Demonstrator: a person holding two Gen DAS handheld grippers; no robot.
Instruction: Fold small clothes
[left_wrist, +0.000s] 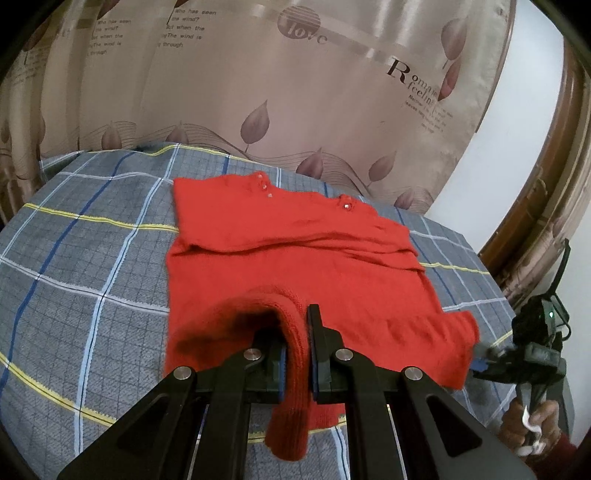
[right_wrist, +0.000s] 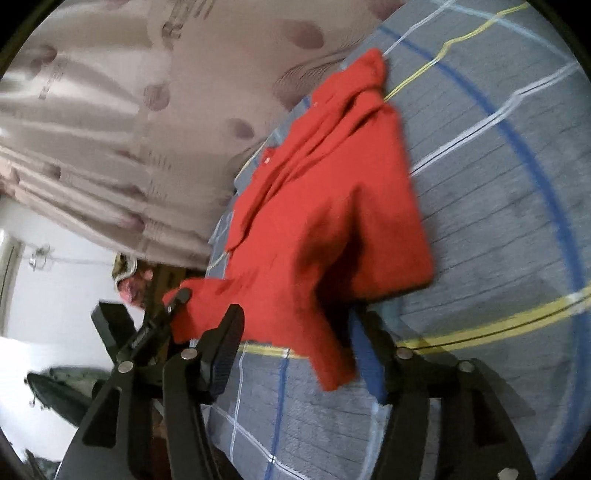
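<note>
Left gripper (left_wrist: 297, 354) clamped closed, right gripper (right_wrist: 295, 354) apparently spread wide

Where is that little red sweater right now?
The red sweater lies spread on the plaid blanket in front of the curtain; its near hem is pinched in the left claw, while the open right claw straddles another corner.

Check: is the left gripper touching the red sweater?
Touching. The left wrist view shows the left gripper shut on a fold of the sweater, knit pinched between both fingers.
</note>
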